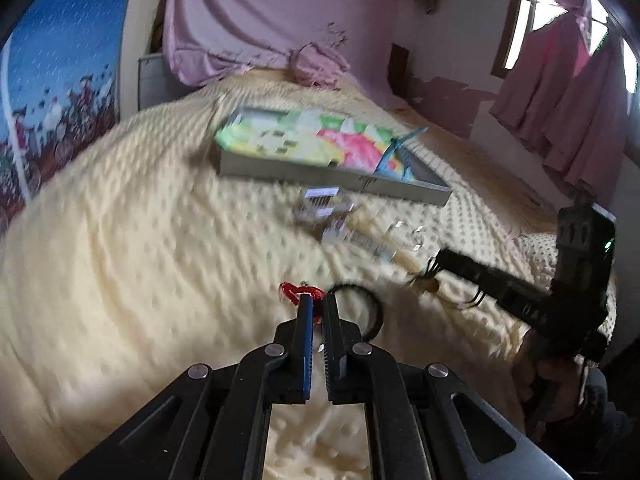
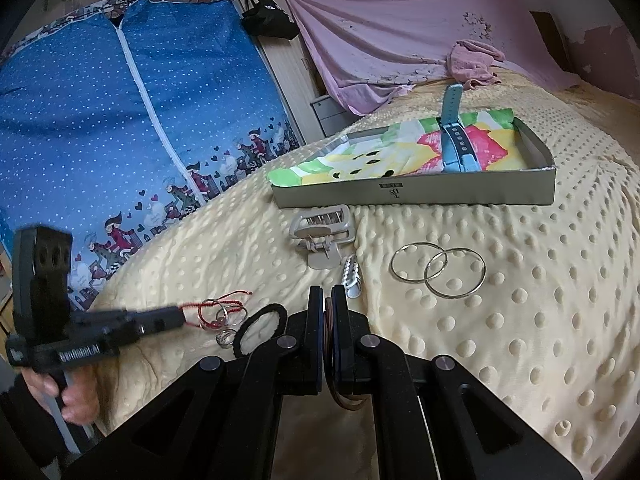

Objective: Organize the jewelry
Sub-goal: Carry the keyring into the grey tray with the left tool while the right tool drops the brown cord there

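My right claw point(image 2: 327, 300) pinches a thin brown bangle point(image 2: 329, 344), light and stiff but slippery, while the left claw point(image 1: 315, 306), nearly closed, nips the soft red thread bracelet point(image 1: 294, 292) on the bed point(image 2: 520, 320); box point(image 2: 416, 194) at twelve o'clock.

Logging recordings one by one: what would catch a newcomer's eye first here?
The shallow grey tray lined with bright floral paper sits far on the bumpy cream blanket, a blue watch inside. Nearer, two silver hoop bangles overlap, and the left gripper pinches a red string bracelet.
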The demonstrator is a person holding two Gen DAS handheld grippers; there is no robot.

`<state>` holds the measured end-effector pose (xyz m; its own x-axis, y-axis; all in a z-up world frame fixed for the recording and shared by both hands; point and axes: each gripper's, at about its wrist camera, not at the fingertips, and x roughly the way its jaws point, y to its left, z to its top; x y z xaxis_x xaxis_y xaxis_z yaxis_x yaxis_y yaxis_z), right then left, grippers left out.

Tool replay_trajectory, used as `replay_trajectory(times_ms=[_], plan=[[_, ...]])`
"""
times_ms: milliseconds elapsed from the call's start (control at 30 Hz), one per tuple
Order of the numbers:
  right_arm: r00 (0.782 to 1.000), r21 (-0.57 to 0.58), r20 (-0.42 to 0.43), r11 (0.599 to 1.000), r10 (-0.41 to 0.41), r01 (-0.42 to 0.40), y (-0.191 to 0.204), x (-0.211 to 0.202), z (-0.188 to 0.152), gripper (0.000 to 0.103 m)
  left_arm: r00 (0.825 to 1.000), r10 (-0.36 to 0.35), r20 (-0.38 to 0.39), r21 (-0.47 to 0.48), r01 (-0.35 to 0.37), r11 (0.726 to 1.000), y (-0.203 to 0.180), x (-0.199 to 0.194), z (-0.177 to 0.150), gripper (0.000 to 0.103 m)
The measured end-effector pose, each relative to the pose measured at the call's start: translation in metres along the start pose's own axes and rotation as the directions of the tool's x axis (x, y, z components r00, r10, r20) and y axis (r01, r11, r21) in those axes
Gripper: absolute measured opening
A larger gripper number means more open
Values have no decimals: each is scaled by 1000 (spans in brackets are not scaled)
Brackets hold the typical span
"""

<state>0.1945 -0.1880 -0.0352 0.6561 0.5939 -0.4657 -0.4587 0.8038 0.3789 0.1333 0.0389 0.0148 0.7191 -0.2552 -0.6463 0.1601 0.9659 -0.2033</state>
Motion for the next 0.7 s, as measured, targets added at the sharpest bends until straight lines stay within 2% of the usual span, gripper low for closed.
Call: replay_trajectory(times_ms=[133, 367, 500, 700], plan=[[1000, 5, 16, 1000, 19, -19, 1, -3, 6, 4, 998, -42, 38, 40, 40, 998, -7, -8, 29, 5], [997, -46, 55, 998, 52, -49, 10, -6, 32, 4, 996, -79, 36, 99, 75, 992, -16, 7, 59, 5], [998, -61, 60, 998, 29, -25, 5, -2, 42, 4, 996, -89, 30, 121, 85, 989, -21, 26, 71, 5], [996, -47, 85, 999, -13, 17, -16, 6, 63, 4, 992, -123, 21, 104, 121, 987, -16, 54, 82, 5]])
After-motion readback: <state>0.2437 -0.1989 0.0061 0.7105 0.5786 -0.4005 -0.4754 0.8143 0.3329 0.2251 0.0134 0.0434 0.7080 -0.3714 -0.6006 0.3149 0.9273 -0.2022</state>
